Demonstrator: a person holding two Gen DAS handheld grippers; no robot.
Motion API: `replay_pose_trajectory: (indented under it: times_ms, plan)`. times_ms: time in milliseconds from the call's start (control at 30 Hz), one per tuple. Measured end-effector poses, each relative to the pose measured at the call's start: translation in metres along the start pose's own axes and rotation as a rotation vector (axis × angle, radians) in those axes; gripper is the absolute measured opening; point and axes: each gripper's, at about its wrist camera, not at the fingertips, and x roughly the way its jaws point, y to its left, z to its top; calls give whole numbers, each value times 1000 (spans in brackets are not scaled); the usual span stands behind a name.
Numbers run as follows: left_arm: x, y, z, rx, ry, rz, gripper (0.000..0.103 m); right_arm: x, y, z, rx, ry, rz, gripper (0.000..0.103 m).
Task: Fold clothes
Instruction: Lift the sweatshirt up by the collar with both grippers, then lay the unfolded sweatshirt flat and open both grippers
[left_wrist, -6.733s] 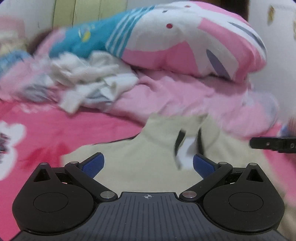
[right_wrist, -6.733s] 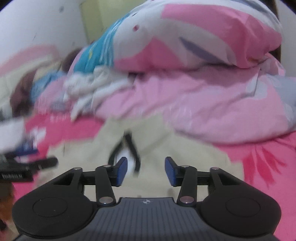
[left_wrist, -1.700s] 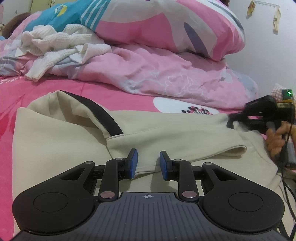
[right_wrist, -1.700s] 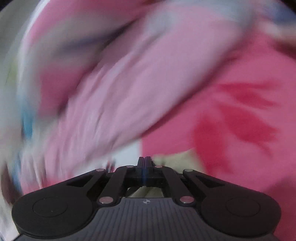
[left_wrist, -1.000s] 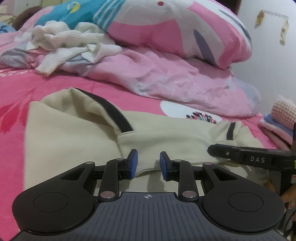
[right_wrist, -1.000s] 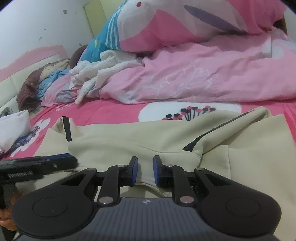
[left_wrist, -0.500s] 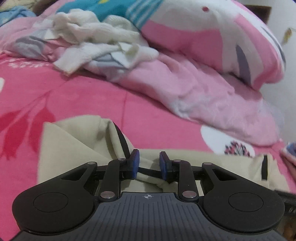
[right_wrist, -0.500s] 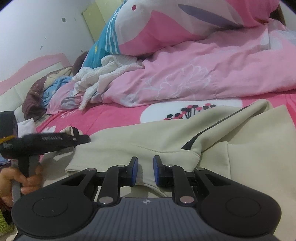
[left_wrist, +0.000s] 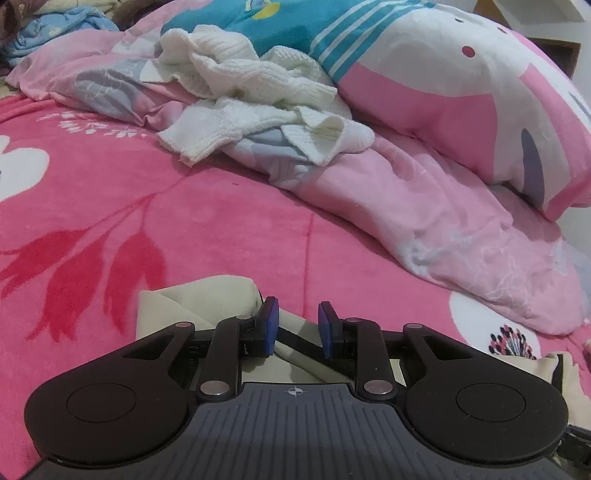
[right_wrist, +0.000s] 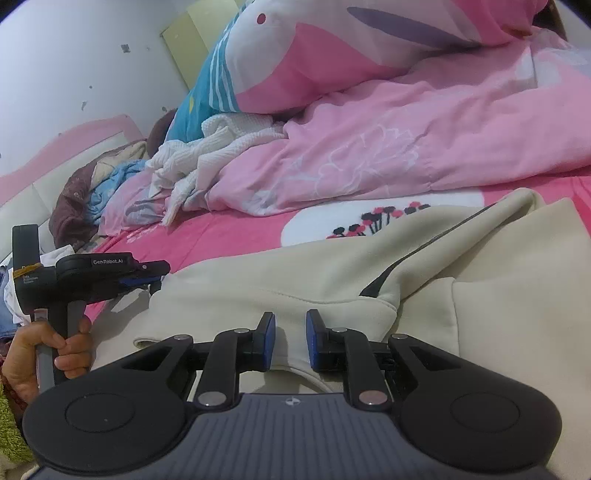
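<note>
Pink floral bedding (left_wrist: 221, 221) covered the bed, with a heaped quilt (right_wrist: 388, 158) and a white knitted garment (left_wrist: 258, 103) lying far behind the work.

A cream sweatshirt (right_wrist: 295, 273) with thin dark stripes lay near, spread across the bed; its long axis ran left to right in the right wrist view.

The right gripper (right_wrist: 289, 339) stood over the near hem, its blue pads a narrow gap apart with cream cloth showing between them; whether it had hold of the hem cannot be told.

The left gripper (left_wrist: 297, 326), held in a hand (right_wrist: 48, 350), sat at the garment's left end, pads likewise set narrowly apart around a dark stripe and cream edge, grip uncertain.

Each gripper was thus at one end of the long axis, the cloth's bulk lying far of both. Judging by that, a fold would carry the near edge away toward the quilt.
</note>
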Motion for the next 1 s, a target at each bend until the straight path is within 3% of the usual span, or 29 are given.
replay_pose_trajectory:
  times_ms: [433,633,733,800,900,1000]
  plan:
    - [-3,-2,-2,13,-14,6,25,0,-7,0,44,-6,34,17]
    - [-17,-8,-2,31,-67,6,26,-3,-2,0,22,-16,13,18]
    - [-31,-14,-2,47,-109,12,36,-15,4,2,3,-57,-23,19]
    - [-46,-23,-2,78,-115,-7,36,-36,1,7,16,-130,-20,19]
    - [-59,-37,-6,151,-70,-35,37,-70,-17,22,97,-233,-63,19]
    - [-59,-50,-17,221,-4,-53,37,-80,-45,37,183,-242,-172,20]
